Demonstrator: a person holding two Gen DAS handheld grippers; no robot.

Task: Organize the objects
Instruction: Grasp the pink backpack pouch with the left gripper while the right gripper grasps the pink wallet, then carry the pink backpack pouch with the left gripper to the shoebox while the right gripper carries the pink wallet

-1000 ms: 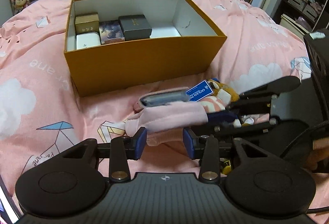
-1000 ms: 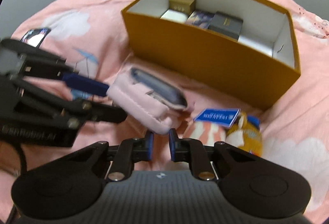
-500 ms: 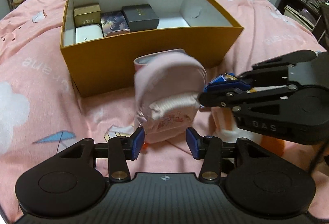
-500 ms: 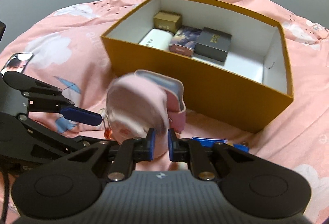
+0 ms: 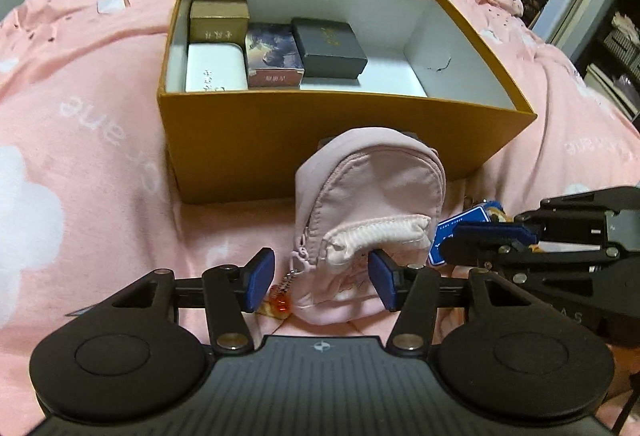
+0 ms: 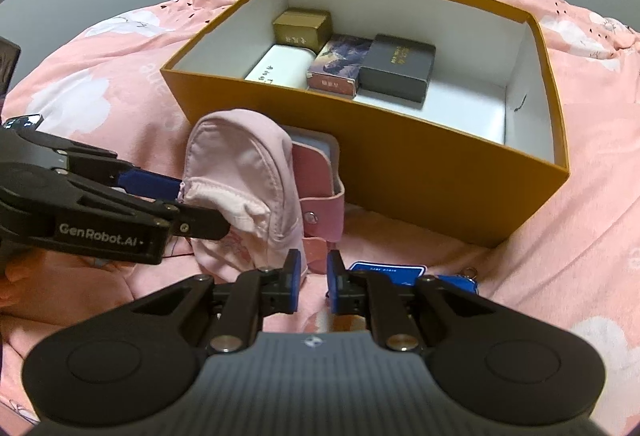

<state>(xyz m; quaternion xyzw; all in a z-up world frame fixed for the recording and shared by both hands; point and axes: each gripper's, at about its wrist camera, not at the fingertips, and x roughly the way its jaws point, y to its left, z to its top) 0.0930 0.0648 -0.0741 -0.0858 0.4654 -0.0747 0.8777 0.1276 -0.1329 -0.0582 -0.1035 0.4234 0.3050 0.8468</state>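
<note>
At the bottom of the left wrist view, the left gripper (image 5: 320,283) stands wide open, its blue pads on either side of the lower part of a small pink fabric backpack-shaped pouch (image 5: 370,211); whether either pad touches the fabric cannot be told. The pouch stands upright on the pink cloud-print bed cover (image 5: 80,155), with a small orange charm (image 5: 280,306) hanging from its zipper near the left pad.

In the right wrist view, the right gripper (image 6: 312,282) is open only by a narrow gap and holds nothing; its pads sit just in front of the pouch's (image 6: 244,179) lower edge and a pink snap-fastened case (image 6: 320,191) leaning behind it. A blue card (image 6: 386,271) lies just beyond the right pad.

Beyond the pouch, in the upper middle of both frames, sits one open orange cardboard box (image 5: 304,151) with a white interior. It holds four small boxes in its left half: a gold one (image 5: 218,20), a white one (image 5: 216,72), a purple picture-printed one (image 5: 273,55) and a black one (image 5: 330,45).
</note>
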